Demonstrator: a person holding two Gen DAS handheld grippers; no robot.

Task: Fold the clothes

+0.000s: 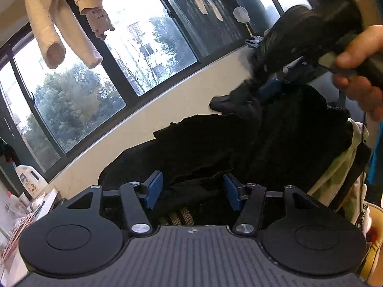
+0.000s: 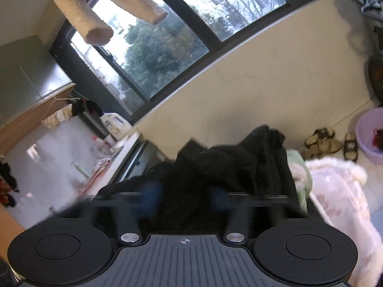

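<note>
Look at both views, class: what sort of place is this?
Probably a home laundry balcony or utility room: beige garments hang by large windows, a detergent jug stands on a counter, and a purple basin sits on the floor.

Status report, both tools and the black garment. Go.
Left tool open, black garment bunched between its fingers. Right tool in the garment's top; grip unclear. Nothing blocking.

black fuzzy garment (image 1: 275,138) hangs bunched (rumpled, unfolded) in midair.
</note>
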